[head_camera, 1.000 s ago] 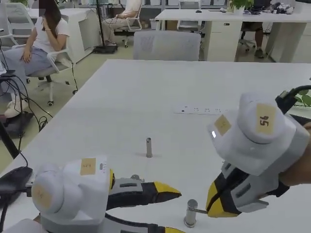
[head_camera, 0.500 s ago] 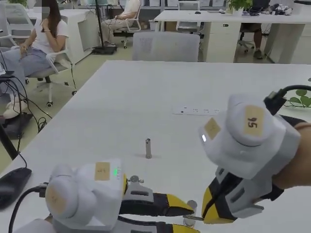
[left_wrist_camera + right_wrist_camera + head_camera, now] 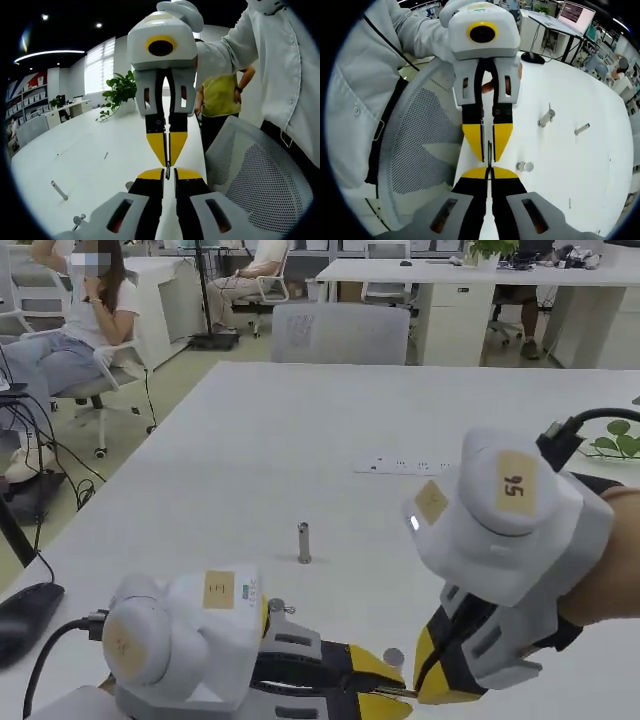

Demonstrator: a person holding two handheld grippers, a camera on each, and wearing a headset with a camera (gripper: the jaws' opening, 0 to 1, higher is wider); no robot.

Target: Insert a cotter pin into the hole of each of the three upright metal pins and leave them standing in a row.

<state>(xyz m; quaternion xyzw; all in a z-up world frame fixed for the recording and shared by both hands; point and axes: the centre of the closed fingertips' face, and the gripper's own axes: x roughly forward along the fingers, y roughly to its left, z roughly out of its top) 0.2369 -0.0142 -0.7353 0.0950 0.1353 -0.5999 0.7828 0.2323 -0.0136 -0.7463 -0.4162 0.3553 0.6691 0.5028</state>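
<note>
While right gripper pinches cotter pin, its length runs toward left gripper, jaws narrow, grip unclear; metal pin upright just beside tips.

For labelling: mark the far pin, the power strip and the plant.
far pin (image 3: 304,542): head view, middle of its shaft.
power strip (image 3: 405,467): head view, middle of its top face.
plant (image 3: 612,445): head view, on its leaves.
</note>
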